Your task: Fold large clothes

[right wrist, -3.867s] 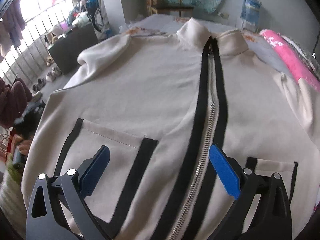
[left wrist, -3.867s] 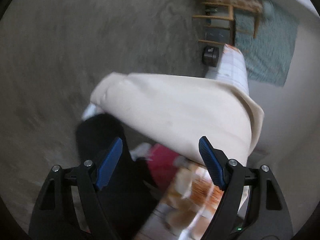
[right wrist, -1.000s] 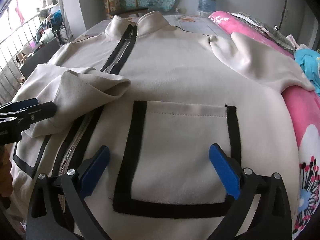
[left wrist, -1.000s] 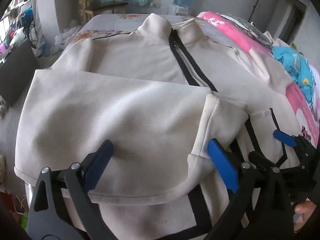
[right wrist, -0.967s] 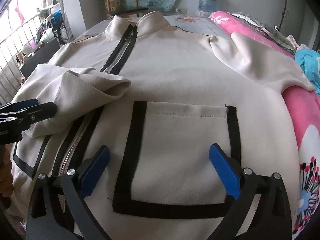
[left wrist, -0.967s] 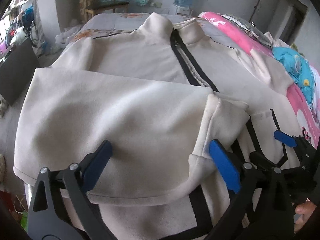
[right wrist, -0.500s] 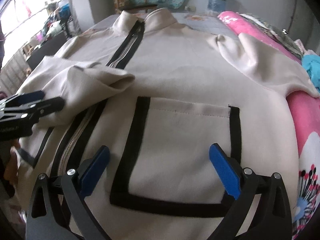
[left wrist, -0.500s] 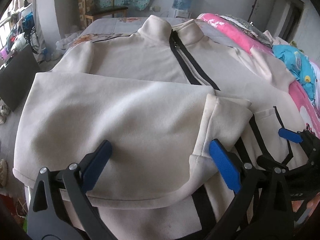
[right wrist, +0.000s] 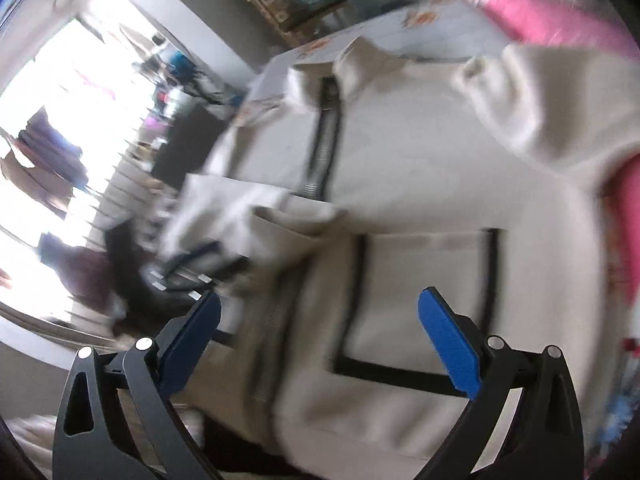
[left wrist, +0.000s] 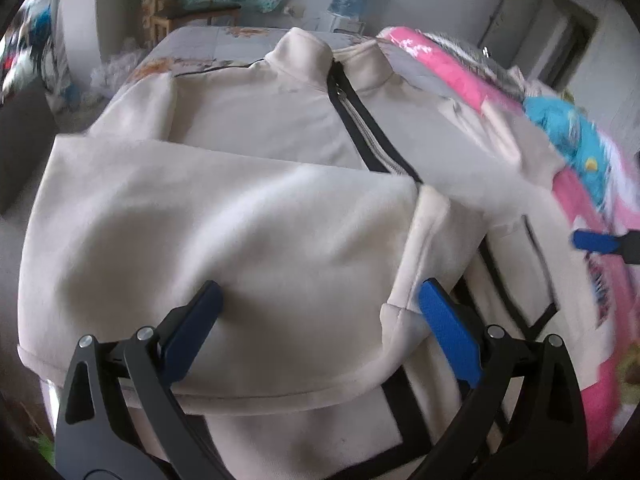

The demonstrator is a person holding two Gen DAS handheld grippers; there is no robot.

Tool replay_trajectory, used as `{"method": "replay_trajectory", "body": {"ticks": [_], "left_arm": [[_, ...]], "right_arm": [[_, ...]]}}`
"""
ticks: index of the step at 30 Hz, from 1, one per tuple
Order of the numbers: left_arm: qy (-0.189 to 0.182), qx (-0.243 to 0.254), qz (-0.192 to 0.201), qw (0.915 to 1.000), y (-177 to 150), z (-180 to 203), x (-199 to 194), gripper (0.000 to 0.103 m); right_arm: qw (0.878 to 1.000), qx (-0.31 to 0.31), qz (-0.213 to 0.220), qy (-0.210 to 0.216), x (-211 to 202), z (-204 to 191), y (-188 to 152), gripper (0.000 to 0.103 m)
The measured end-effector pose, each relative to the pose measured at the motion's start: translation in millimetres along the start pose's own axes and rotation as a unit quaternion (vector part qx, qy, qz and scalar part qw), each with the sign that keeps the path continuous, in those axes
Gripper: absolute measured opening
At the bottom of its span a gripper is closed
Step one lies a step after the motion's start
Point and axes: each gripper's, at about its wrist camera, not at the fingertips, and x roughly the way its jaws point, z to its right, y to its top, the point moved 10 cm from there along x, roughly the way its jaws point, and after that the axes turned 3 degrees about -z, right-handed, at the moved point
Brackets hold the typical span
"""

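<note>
A cream zip jacket (left wrist: pixel 248 120) is lying spread on the bed, filling the space ahead of both sets of jaws. Its folded-over sleeve (left wrist: pixel 224 236) is sitting between the left gripper's (left wrist: pixel 320 312) wide-open, empty jaws. The right gripper (right wrist: pixel 320 320) is hovering, gaping and empty, its black-edged pocket (right wrist: pixel 424 280) between the jaws.

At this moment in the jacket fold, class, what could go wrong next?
1. The folded left sleeve lies loosely across the cream jacket; with the left hand-held gripper open just above it, a nudge could drag it off.
2. The other sleeve spills onto the pink bedding, so it may snag or bunch when folded in.
3. The right view is blurred, so aim may suffer.
</note>
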Motion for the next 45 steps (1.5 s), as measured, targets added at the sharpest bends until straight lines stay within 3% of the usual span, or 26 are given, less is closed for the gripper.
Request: {"method": "replay_trajectory", "body": {"ticks": [2, 4, 10, 16, 20, 21, 24, 26, 30, 36, 41, 45], "left_arm": [[-0.02, -0.027, 0.025, 0.9991, 4, -5, -14, 0.095], [-0.022, -0.038, 0.053, 0.9976, 7, -10, -31, 0.095], [0.034, -0.018, 0.076, 0.9963, 5, -18, -50, 0.095], [0.055, 0.021, 0.077, 0.9953, -1, -8, -48, 0.095], [0.068, 0.046, 0.064, 0.9945, -3, -2, -37, 0.095], [0.073, 0.051, 0.056, 0.9944, -5, -1, -32, 0.095], [0.082, 0.059, 0.03, 0.9944, -12, -2, -18, 0.095], [0.082, 0.053, 0.016, 0.9951, -18, -4, -11, 0.095], [0.091, 0.062, 0.008, 0.9939, -27, -5, -7, 0.095], [0.099, 0.077, 0.003, 0.9921, -31, -3, -5, 0.095], [0.083, 0.07, 0.014, 0.994, -29, -3, -7, 0.095], [0.063, 0.057, 0.024, 0.9961, -28, -5, -11, 0.095]], "right_arm": [[0.999, 0.019, -0.014, 0.023, 14, -6, 12, 0.091], [1.0, 0.024, -0.016, 0.005, 28, -6, 26, 0.088], [0.992, -0.036, -0.008, -0.118, 77, 3, 63, 0.077], [0.97, -0.131, -0.033, -0.202, 85, 4, 27, 0.071], [0.962, -0.16, -0.039, -0.218, 67, 9, 2, 0.069], [0.964, -0.16, -0.041, -0.21, 65, 9, -2, 0.068], [0.983, -0.116, -0.038, -0.134, 51, 6, -3, 0.065], [0.996, -0.06, -0.038, -0.058, 47, 4, 5, 0.058], [0.996, 0.039, -0.071, 0.048, 61, 3, 7, 0.053], [0.984, 0.097, -0.116, 0.094, 83, -7, -4, 0.048], [0.984, 0.103, -0.127, 0.076, 95, -6, -7, 0.035], [0.985, 0.101, -0.123, 0.07, 98, -5, -6, 0.03]]}}
